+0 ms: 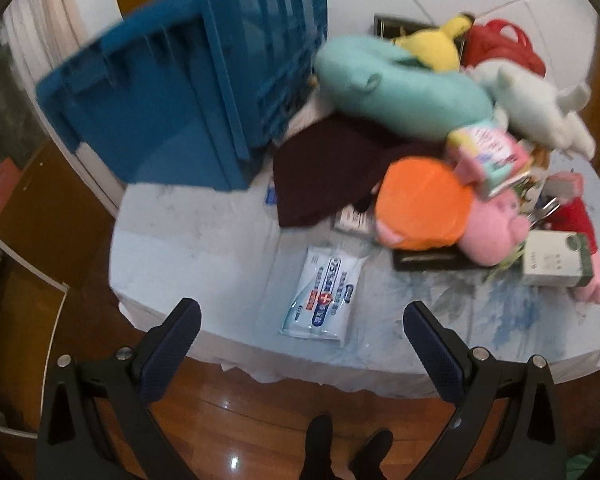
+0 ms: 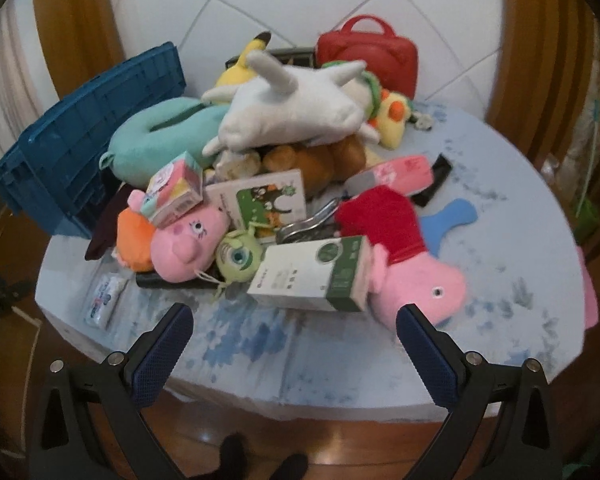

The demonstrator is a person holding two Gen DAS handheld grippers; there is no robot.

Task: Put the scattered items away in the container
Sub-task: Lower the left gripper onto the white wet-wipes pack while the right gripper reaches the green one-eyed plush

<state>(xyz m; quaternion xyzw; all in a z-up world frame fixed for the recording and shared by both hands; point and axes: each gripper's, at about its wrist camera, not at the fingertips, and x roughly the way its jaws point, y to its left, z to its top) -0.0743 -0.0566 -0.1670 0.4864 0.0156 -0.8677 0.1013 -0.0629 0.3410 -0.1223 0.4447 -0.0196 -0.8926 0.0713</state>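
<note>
A blue plastic crate (image 1: 172, 92) (image 2: 80, 148) lies tipped on the table's far left, beside a heap of items. The heap holds a teal neck pillow (image 1: 404, 88) (image 2: 160, 140), a white plush (image 2: 296, 108), a pink pig plush (image 2: 188, 244), an orange plush (image 1: 424, 204), a dark cloth (image 1: 324, 176) and a white-and-green box (image 2: 316, 276). A wipes packet (image 1: 324, 300) lies alone near the front edge. My left gripper (image 1: 300, 340) hangs open above the front edge, just short of the packet. My right gripper (image 2: 292, 340) is open in front of the green box, holding nothing.
The round table (image 2: 500, 280) has a pale blue stained cloth. A red bag (image 2: 368, 52), a pink-and-red pig plush (image 2: 412, 276) and a blue flat piece (image 2: 452, 216) lie to the right. Wooden floor and the person's dark-socked feet (image 1: 348, 452) show below.
</note>
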